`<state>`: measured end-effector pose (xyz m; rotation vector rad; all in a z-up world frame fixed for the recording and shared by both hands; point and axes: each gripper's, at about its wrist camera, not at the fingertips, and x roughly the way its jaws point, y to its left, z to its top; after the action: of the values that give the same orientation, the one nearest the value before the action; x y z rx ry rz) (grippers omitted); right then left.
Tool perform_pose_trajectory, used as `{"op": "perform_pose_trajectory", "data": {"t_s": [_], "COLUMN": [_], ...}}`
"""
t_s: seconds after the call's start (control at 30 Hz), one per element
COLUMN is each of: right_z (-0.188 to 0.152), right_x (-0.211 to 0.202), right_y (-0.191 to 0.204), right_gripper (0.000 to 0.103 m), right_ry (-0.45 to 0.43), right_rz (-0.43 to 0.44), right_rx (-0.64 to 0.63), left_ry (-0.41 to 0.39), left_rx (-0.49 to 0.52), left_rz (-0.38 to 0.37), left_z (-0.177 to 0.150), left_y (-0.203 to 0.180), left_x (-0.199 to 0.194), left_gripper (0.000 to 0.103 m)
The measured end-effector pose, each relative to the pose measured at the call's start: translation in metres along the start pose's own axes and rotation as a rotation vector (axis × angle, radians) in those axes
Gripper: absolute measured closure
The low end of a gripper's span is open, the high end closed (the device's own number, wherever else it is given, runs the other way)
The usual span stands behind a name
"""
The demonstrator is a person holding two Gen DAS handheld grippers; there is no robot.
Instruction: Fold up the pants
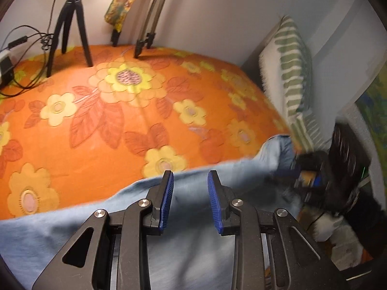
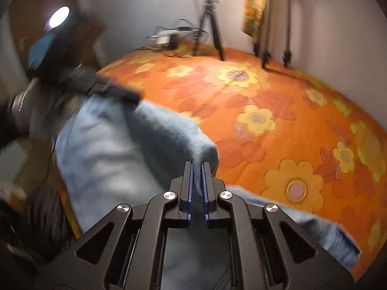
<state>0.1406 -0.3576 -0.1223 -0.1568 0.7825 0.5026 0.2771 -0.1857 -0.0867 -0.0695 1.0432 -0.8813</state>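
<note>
Lying rumpled, pale blue pants; right tongs pinching fold, left tongs apart.

Black gripper — blue ribbed pads

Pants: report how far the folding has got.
Done: little; the blue pants are bunched at the edge of the orange bedspread, no neat fold visible. In hand: the right gripper is shut on a raised bit of cloth; the left gripper is open above them. Left: flattening and folding.
</note>
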Motion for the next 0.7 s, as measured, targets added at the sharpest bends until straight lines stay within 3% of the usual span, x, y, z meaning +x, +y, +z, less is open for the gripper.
{"op": "perform_pose_trajectory", "data": {"t_s": [0.17, 0.33, 0.37, 0.43, 0.57, 0.6, 0.7], "right_z": [-0.038, -0.040, -0.035, -0.026, -0.004, 0.002, 0.017], "right_x": [0.002, -0.002, -0.008, -0.017, -0.023, -0.020, 0.002], "right_y": [0.032, 0.029, 0.025, 0.015, -0.013, -0.018, -0.033], "right_gripper": [0.096, 0.094, 0.093, 0.076, 0.071, 0.066, 0.059], "right_ry": [0.055, 0.074, 0.066, 0.041, -0.037, -0.042, 0.012], "right_rz": [-0.020, -0.007, 0.016, 0.043, 0.035, 0.020, 0.017], "right_rx": [-0.083, -0.059, -0.044, 0.018, 0.153, 0.162, 0.155], "left_ry": [0.086, 0.186, 0.188, 0.186, 0.176, 0.176, 0.174], "left_rx": [0.057, 0.136, 0.130, 0.106, 0.080, 0.088, 0.096], "left_rz": [-0.035, -0.003, -0.003, -0.010, -0.024, -0.021, -0.020], "left_z": [-0.018, -0.051, -0.053, -0.056, -0.056, -0.056, -0.058], "left_y": [-0.017, -0.030, -0.029, -0.025, -0.021, -0.022, -0.022], "left_x": [0.021, 0.041, 0.043, 0.044, 0.046, 0.046, 0.045], "left_gripper": [0.076, 0.076, 0.076, 0.076, 0.076, 0.076, 0.076]}}
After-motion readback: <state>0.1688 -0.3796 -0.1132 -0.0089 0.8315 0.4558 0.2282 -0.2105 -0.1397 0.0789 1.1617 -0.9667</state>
